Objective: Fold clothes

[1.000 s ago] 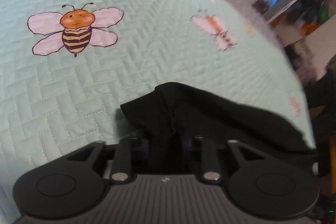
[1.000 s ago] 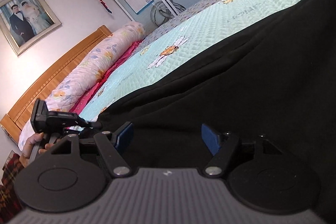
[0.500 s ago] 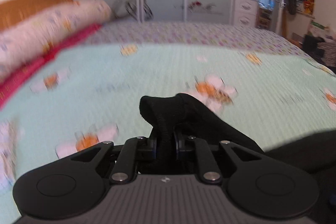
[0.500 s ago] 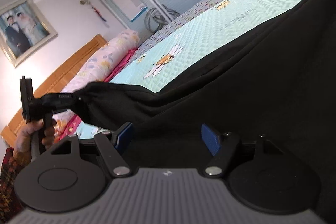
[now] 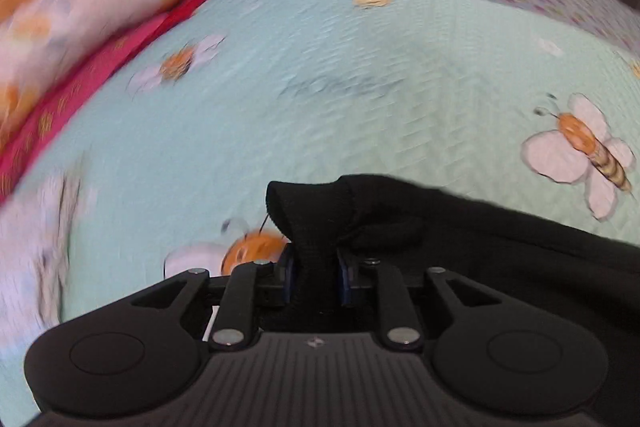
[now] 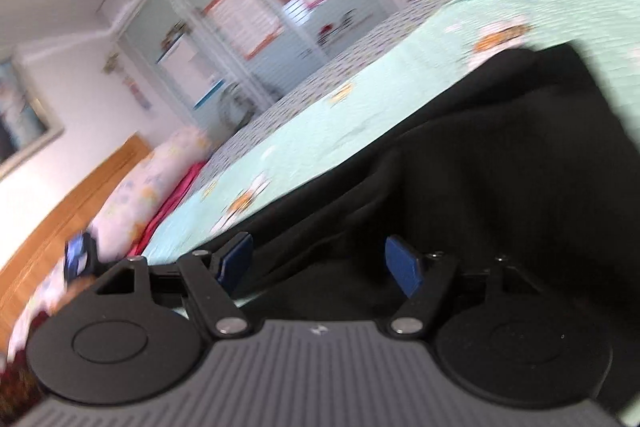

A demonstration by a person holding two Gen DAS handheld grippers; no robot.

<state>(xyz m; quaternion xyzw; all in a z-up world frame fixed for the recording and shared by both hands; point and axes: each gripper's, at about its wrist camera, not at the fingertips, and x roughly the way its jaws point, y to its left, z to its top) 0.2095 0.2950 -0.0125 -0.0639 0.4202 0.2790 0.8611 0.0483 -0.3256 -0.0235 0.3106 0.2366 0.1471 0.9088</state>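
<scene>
Since a second ago, the left gripper (image 5: 314, 281) has swung its pinched black garment (image 5: 500, 259) corner above the bedspread (image 5: 320, 107); the right gripper (image 6: 318, 265) gapes empty. Soft, limp cloth: hems grip best.

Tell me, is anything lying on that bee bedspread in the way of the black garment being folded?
Nothing visible is. The left gripper is shut on the black garment, and the bedspread ahead of it shows only printed bees. The right gripper is open over the cloth.
</scene>
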